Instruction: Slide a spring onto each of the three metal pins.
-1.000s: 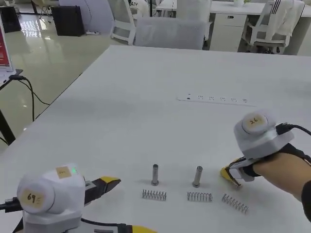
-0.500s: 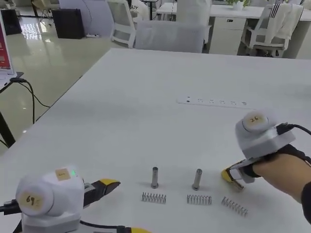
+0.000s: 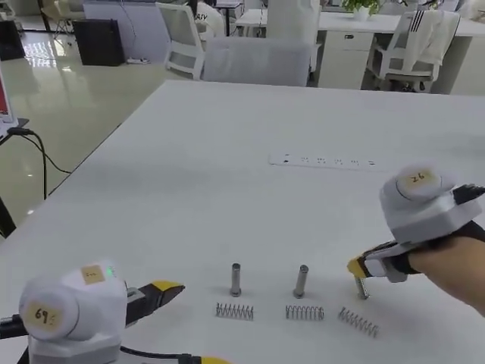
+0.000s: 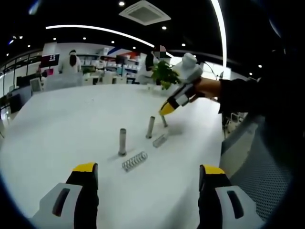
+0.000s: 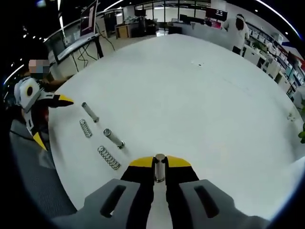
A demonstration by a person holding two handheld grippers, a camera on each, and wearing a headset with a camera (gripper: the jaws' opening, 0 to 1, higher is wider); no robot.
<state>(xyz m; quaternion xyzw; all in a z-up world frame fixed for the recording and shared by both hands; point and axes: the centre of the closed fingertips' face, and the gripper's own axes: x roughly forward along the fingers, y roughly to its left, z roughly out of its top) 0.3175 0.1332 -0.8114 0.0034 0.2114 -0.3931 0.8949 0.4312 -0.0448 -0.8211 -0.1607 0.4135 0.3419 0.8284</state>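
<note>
The right gripper [image 5: 159, 163] squeezes a short grey metal pin [image 5: 159, 174] — hard and slippery, I think, so best held by one end — the left gripper [image 4: 147, 174] is spread wide, and three bendy wire springs [image 3: 305, 312] lie on the white table [image 3: 227, 167].

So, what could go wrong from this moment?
The right gripper pinches the short grey metal pin near one end only, so it may swivel or slip out.
The other two grey pins stand free on the white table; a brushing jaw could topple them.
The three coiled wire springs lie loose beside them and may roll if the open left gripper nudges one.
</note>
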